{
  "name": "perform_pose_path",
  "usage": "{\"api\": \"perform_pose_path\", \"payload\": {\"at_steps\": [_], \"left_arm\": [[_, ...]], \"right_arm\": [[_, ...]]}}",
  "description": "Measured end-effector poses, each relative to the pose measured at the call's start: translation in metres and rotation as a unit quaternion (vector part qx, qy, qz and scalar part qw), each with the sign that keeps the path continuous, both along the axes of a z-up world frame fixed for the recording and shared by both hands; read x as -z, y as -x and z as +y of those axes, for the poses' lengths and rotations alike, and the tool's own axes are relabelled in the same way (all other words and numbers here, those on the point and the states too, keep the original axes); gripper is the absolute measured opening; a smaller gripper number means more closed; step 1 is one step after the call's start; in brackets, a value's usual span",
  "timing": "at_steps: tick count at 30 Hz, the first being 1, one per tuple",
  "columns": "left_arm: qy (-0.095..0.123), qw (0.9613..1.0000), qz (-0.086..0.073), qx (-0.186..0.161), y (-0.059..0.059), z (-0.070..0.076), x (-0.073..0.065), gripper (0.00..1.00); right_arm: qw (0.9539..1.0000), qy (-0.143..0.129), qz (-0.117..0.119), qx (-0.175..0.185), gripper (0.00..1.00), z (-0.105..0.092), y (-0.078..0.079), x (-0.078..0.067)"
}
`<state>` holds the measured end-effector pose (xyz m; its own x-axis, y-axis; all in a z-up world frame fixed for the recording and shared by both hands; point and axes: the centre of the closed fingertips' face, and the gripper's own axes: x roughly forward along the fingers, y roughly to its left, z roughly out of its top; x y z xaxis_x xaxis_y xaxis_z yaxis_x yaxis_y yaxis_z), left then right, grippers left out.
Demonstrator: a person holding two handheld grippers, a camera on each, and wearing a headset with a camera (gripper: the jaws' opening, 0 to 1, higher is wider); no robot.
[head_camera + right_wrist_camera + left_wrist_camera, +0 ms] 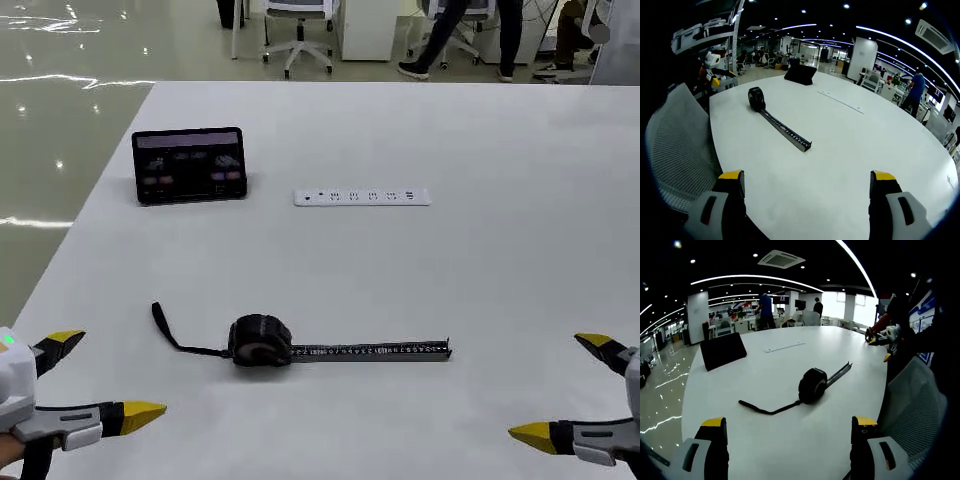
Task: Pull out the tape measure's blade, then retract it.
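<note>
A black tape measure (261,341) lies on the white table (400,270), its blade (370,350) drawn out to the right and its wrist strap (168,330) trailing left. The left gripper view has the case (812,385) ahead and the blade (838,374) running away from it. In the right gripper view the blade (785,131) ends nearest me and the case (756,98) lies beyond. My left gripper (90,375) hovers open at the near left, well apart from the tape. At the near right my right gripper (575,390) is open too, holding nothing.
A dark tablet (188,165) stands propped at the back left of the table. A white power strip (362,197) lies behind the tape. Office chairs and a person's legs (450,40) are beyond the far edge. Shiny floor (50,130) lies left of the table.
</note>
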<state>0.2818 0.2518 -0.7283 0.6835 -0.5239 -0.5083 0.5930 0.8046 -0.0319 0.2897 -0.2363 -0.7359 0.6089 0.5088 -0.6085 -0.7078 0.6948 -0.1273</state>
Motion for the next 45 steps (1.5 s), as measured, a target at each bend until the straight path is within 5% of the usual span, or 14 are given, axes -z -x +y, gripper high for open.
{"api": "perform_pose_path", "payload": {"at_steps": [9, 27, 45], "left_arm": [[0.002, 1.0000, -0.004, 0.002, 0.004, 0.002, -0.001, 1.00], [0.012, 0.9997, 0.001, 0.022, 0.015, -0.016, 0.010, 1.00], [0.009, 0.9999, 0.003, 0.008, 0.006, -0.004, 0.004, 1.00]], "right_arm": [[0.9999, 0.008, 0.011, 0.003, 1.00, -0.010, 0.022, 0.012], [0.9999, 0.006, 0.004, -0.013, 1.00, -0.013, 0.021, 0.007], [1.0000, 0.000, 0.004, -0.005, 1.00, -0.017, 0.021, 0.007]]}}
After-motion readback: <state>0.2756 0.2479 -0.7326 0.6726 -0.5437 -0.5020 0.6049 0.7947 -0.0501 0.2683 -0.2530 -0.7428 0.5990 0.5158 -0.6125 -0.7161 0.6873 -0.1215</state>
